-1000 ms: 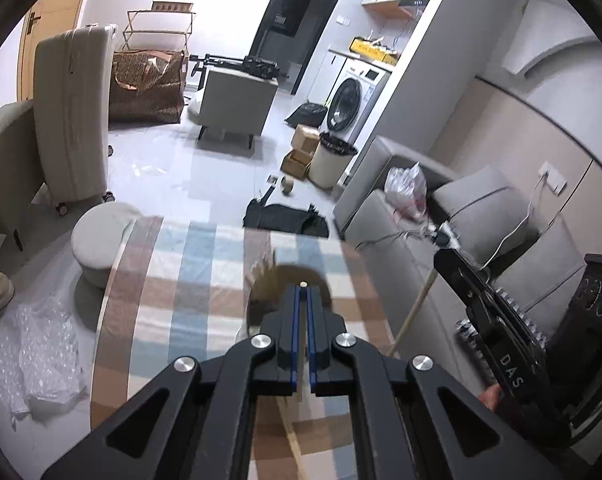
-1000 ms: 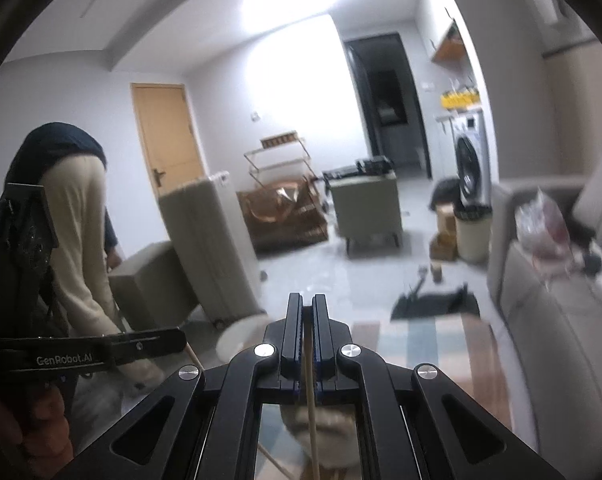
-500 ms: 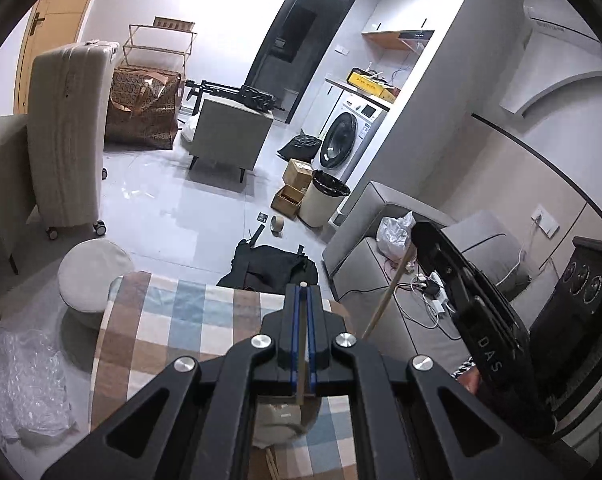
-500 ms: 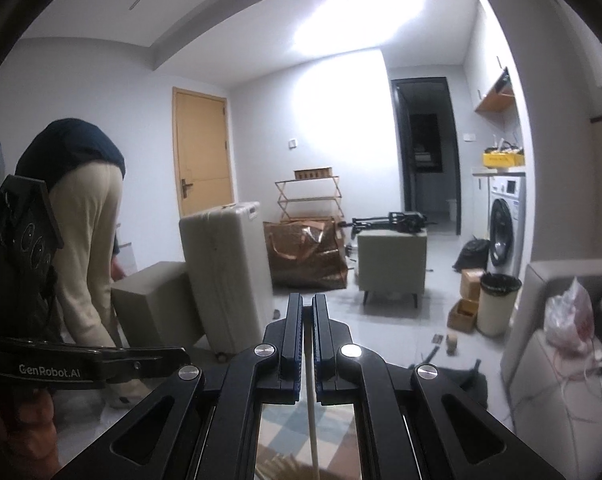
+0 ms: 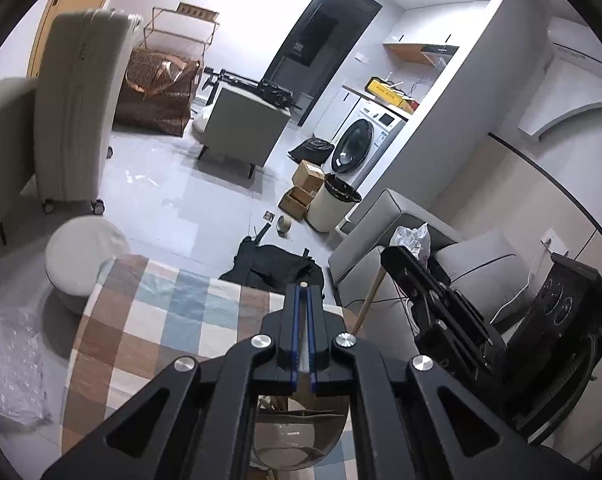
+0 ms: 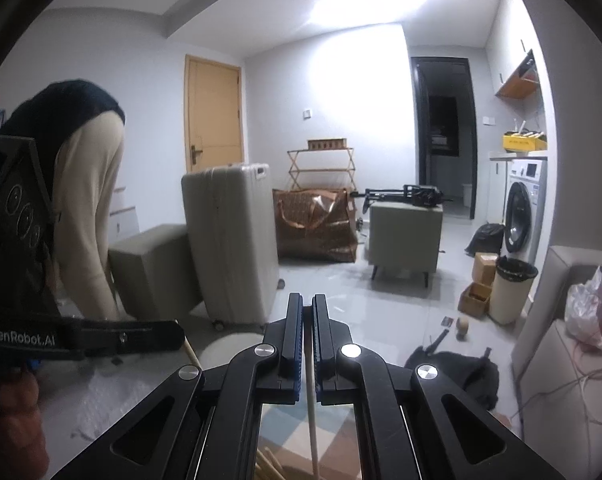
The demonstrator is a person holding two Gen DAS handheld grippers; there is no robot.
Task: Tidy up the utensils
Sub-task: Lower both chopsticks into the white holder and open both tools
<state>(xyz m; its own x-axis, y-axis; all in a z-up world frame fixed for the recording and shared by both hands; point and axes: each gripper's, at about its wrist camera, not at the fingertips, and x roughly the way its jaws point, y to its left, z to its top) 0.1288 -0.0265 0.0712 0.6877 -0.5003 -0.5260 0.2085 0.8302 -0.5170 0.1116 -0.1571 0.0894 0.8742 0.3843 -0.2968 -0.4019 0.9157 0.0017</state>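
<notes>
Both hand-held grippers [image 5: 303,288] [image 6: 307,300] pinch thin wooden sticks [image 6: 311,420]

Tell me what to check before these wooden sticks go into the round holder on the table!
1. Left gripper shut on the thin pale wooden stick: ok.
2. Right gripper shut on the second thin wooden stick: ok.
3. Round dark see-through holder in view, low in front of the left gripper: ok.
4. Stick tips lined up over the holder's mouth: cannot tell, as the grippers hide them.
5. Checked brown-and-blue tablecloth free of things beside the holder: ok on the side that shows.
</notes>
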